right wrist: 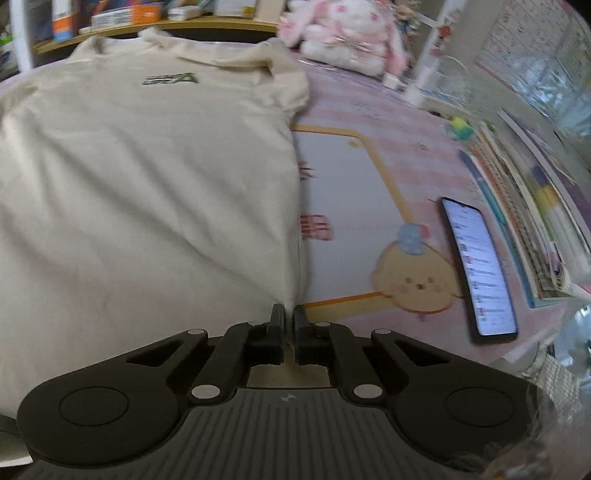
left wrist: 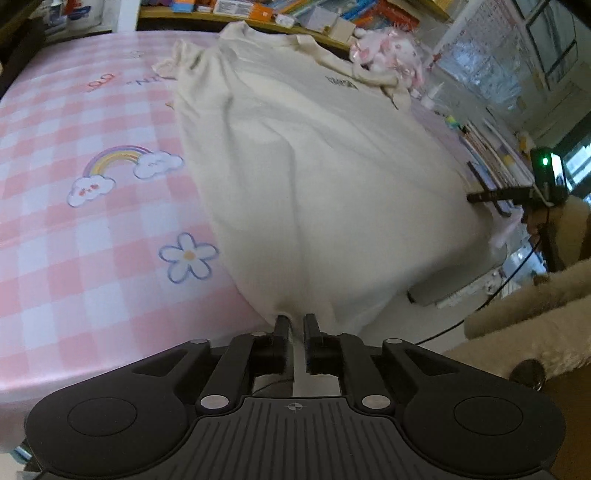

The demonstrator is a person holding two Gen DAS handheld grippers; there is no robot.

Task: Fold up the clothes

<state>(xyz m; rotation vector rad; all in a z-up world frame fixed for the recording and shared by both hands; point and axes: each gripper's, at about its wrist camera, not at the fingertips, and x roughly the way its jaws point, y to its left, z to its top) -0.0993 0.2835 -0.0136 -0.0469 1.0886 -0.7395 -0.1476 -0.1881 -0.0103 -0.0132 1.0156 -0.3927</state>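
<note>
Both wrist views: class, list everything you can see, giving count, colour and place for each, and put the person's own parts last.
T-shirt: one, cream, small dark chest logo, spread flat on the table, collar at the far end.
Tablecloth: one, pink check with rainbow and flower prints, under the shirt.
Plush toy: one, pink and white, far end of the table.
Phone: one, black, screen lit, right of the shirt.
Books: a stack, mixed colours, along the right edge; count unclear.
Shelf: one, wooden, cluttered, behind the table.
Left gripper: black, hem fabric between its fingers, pads slightly apart.
Right gripper: black, shut on the shirt's near right corner.
Sleeve: beige, fleecy, right edge.
</note>
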